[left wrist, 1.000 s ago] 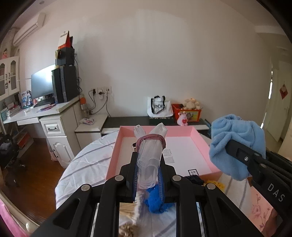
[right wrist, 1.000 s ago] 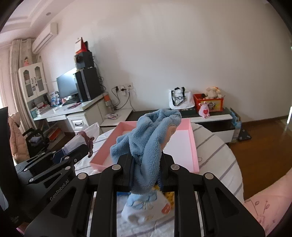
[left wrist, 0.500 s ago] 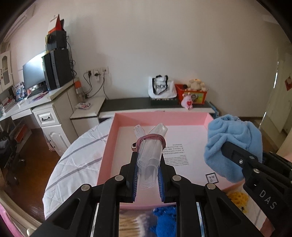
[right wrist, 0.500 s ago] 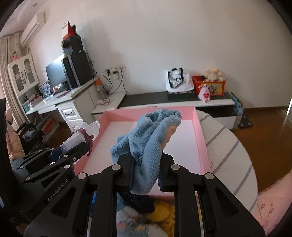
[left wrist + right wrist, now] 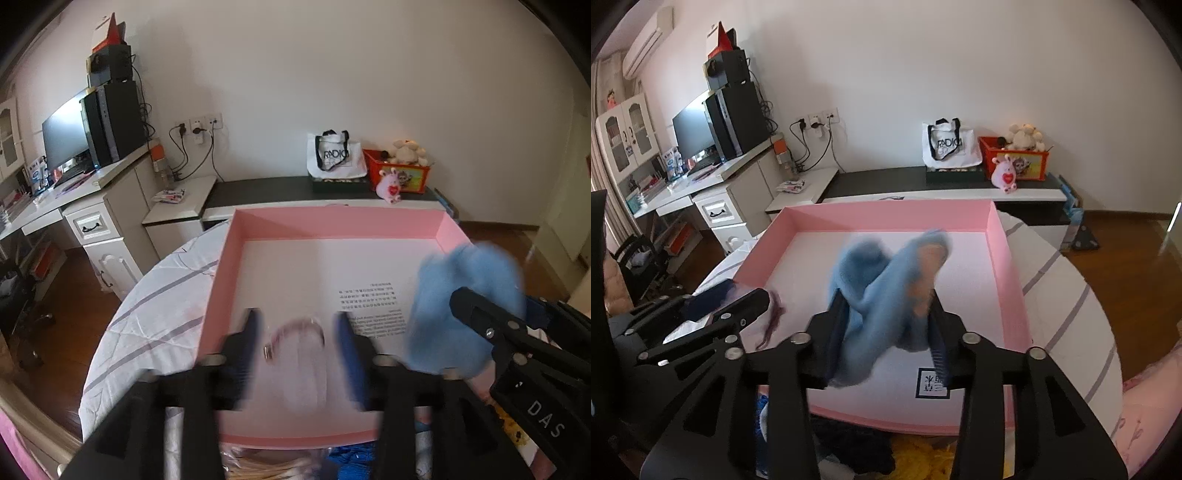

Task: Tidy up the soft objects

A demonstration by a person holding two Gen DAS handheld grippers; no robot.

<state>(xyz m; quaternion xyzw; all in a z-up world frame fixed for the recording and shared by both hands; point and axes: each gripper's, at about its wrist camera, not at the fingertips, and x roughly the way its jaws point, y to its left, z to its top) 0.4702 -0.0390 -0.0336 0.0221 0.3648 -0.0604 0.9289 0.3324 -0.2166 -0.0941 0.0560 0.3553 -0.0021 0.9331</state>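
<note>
A shallow pink box (image 5: 332, 216) lies on the round table. My left gripper (image 5: 297, 325) hovers over its near left part with its jaws opening. A clear plastic bundle with a maroon band (image 5: 295, 354) sits blurred between them, clear of both pads. My right gripper (image 5: 888, 306) hangs over the middle of the pink box (image 5: 886, 214), jaws opening too. A fluffy blue cloth (image 5: 882, 288) is blurred and slipping loose between its fingers. In the left wrist view the blue cloth (image 5: 454, 295) shows at the right. The left gripper (image 5: 746, 306) shows at the left of the right wrist view.
A white striped tablecloth (image 5: 159, 295) covers the table. By the table's near edge lie cotton swabs (image 5: 266, 469), a blue item (image 5: 351, 458), dark fabric (image 5: 849, 443) and yellow fluff (image 5: 923, 454). A pink sleeve (image 5: 1145, 406) is at the right. A desk and a low cabinet stand behind.
Both grippers moved forward and down over the pink box. Their jaws, shut before on the plastic bundle and the blue cloth, have parted, and both things now blur loose.
</note>
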